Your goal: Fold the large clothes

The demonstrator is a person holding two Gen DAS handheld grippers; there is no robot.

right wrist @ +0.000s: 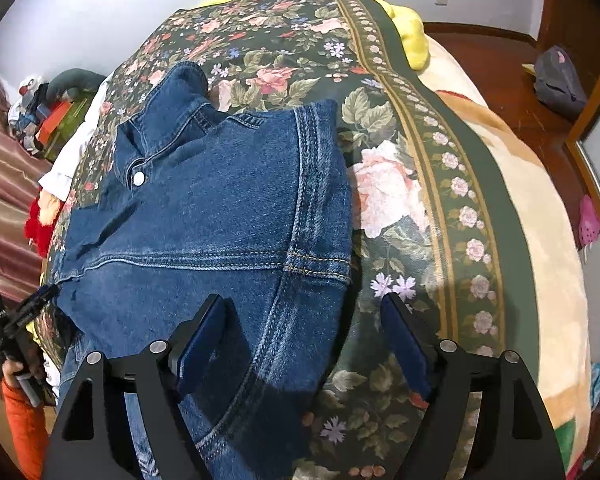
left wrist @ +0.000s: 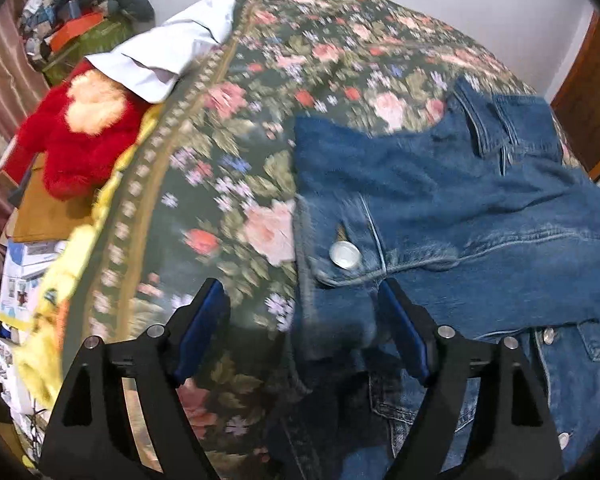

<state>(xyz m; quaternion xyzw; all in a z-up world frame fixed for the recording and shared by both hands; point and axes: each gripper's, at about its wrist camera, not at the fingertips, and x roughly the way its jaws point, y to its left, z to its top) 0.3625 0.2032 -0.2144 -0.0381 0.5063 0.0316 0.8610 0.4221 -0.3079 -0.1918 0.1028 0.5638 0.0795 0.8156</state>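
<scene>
A bed (right wrist: 548,240) fills both views, covered by a dark green floral bedspread (left wrist: 260,128) with a beige blanket showing along the right of the right wrist frame. A blue denim jacket (right wrist: 220,216) lies spread on the bedspread, centre-left in the right wrist view and at right in the left wrist view, its sleeves folded across the body. A red plush toy (left wrist: 72,140) sits at the upper left, beside a white cloth (left wrist: 172,52). The left gripper (left wrist: 304,324) hovers over the jacket's edge, jaws spread, holding nothing. The right gripper (right wrist: 306,328) does likewise, jaws spread.
</scene>
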